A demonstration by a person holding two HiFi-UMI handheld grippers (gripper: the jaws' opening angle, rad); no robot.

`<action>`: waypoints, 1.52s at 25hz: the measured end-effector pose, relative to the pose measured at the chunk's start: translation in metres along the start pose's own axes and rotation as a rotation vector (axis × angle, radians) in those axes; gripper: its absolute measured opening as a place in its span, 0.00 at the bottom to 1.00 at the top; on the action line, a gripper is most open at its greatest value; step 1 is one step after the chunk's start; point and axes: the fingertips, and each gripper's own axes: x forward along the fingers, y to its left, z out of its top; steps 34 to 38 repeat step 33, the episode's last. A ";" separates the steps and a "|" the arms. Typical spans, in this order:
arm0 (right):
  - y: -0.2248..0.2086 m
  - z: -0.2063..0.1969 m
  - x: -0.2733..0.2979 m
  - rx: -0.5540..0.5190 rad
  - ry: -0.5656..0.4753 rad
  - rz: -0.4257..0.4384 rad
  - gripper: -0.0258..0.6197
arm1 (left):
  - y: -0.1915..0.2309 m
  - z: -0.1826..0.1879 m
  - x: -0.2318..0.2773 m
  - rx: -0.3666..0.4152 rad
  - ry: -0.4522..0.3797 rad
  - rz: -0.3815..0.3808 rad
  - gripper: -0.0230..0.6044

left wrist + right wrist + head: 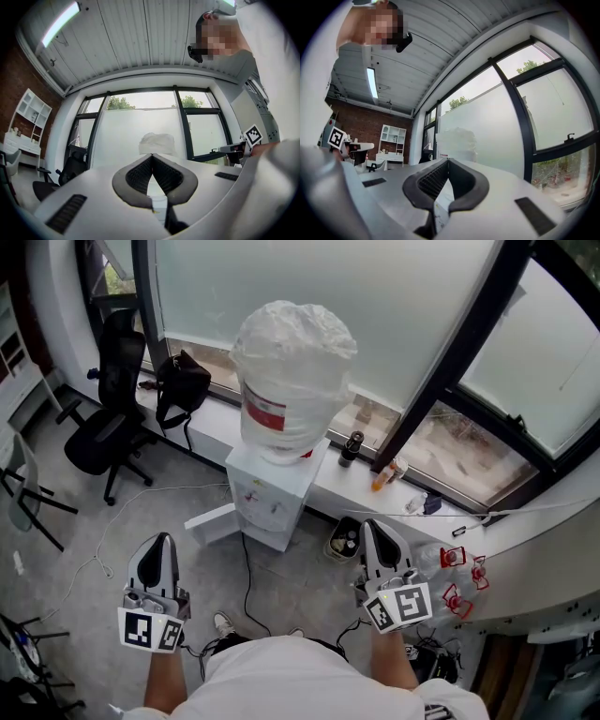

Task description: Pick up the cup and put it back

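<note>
I cannot make out a cup for certain in any view. A dark cylindrical container (351, 448) stands on the windowsill (328, 486) just right of the white water dispenser (272, 493), whose bottle (286, 381) is wrapped in clear plastic. My left gripper (161, 542) is held low on the left, jaws shut and empty, pointing at the dispenser. My right gripper (372, 526) is level with it on the right, also shut with nothing between its fingers. In the left gripper view the closed tips (152, 155) sit under the covered bottle (157, 142). The right gripper view shows the same: tips (447, 160), bottle (457, 143).
A black office chair (108, 418) stands at the left and a black bag (181, 385) rests on the sill. An orange bottle (379, 481) lies further right. A small bin (345, 540) sits beside the dispenser, cables run over the floor, and red clips (459, 582) lie at the right.
</note>
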 end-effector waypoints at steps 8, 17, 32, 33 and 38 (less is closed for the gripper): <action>-0.026 -0.009 -0.026 -0.021 -0.009 -0.038 0.07 | -0.026 -0.009 -0.009 -0.006 0.042 0.010 0.07; -0.014 -0.002 -0.018 -0.035 -0.040 -0.004 0.07 | -0.027 -0.004 -0.015 -0.005 0.045 0.016 0.07; 0.013 0.000 0.007 -0.042 -0.036 0.008 0.07 | 0.006 -0.005 -0.025 -0.027 0.041 0.044 0.07; 0.015 0.000 0.009 -0.043 -0.035 0.006 0.07 | 0.009 -0.005 -0.025 -0.029 0.041 0.044 0.07; 0.015 0.000 0.009 -0.043 -0.035 0.006 0.07 | 0.009 -0.005 -0.025 -0.029 0.041 0.044 0.07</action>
